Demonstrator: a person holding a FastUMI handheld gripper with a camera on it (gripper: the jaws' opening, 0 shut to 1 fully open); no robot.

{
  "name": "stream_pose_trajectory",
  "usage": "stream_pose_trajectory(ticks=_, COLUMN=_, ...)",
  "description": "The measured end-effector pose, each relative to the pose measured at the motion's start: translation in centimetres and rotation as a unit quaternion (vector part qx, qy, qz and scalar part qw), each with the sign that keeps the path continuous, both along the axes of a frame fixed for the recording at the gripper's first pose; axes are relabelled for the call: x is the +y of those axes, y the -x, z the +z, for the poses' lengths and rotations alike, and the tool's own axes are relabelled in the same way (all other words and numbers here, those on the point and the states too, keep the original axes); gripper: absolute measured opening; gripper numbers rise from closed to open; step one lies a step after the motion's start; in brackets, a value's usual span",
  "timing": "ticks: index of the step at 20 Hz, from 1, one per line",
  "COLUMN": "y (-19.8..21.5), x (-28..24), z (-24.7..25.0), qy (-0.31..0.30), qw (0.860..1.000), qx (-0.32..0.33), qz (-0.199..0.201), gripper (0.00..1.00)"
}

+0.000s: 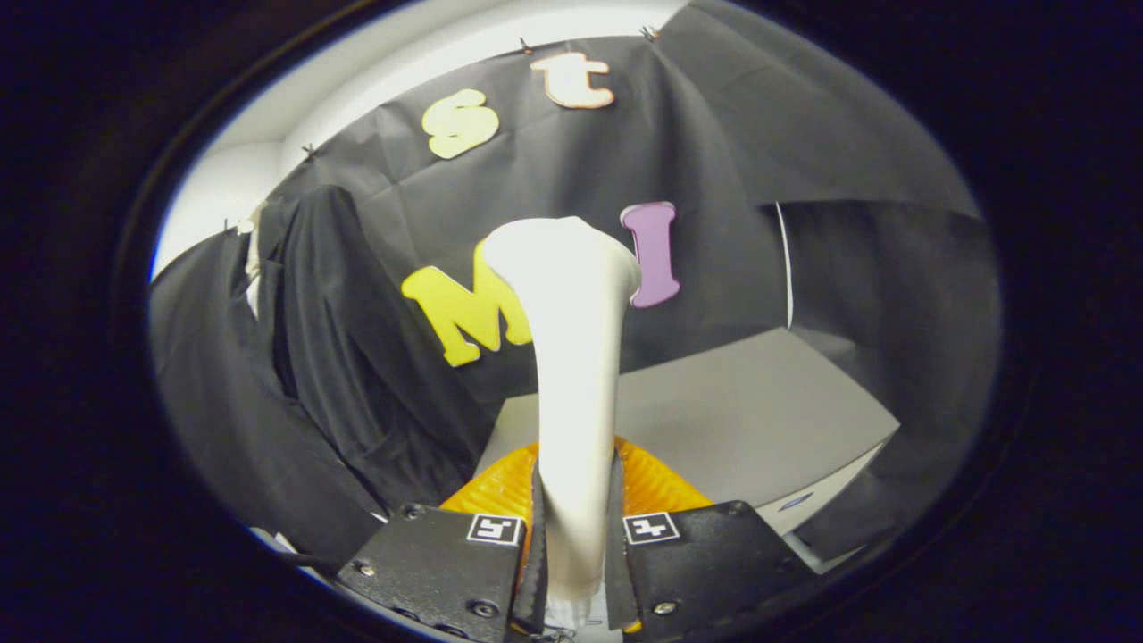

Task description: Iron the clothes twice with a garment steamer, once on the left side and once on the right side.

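A white garment steamer (573, 357) stands up between my fingers, its wide head at the top and its slim handle running down into the gripper (576, 536), which is shut on that handle. A black garment (330, 339) hangs to the left of the steamer, in front of the black cloth wall, with a pale hanger or collar part (254, 254) at its top. The steamer head is apart from the garment, to its right.
A grey table (741, 420) lies beyond the fingers on the right, with its front edge and a light side panel below. An orange ribbed object (647, 487) sits just behind the fingers at the steamer's base. Black cloth walls close in all around.
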State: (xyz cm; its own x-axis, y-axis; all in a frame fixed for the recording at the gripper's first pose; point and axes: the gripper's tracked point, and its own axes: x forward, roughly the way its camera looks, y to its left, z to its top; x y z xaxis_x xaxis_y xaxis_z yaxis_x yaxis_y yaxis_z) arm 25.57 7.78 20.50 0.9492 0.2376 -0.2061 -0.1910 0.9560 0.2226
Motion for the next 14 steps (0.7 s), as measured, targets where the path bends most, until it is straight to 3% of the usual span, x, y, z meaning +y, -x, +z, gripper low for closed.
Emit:
stream_pose_trajectory(ticks=9, y=5.4, x=12.1, z=8.1, qy=0.045, qw=0.994, qx=-0.098, qz=-0.017, gripper=0.28)
stream_pose_trajectory(ticks=14, y=6.4, x=18.7, z=11.2, qy=0.081, qw=0.985, qx=-0.146, qz=-0.034, gripper=0.28)
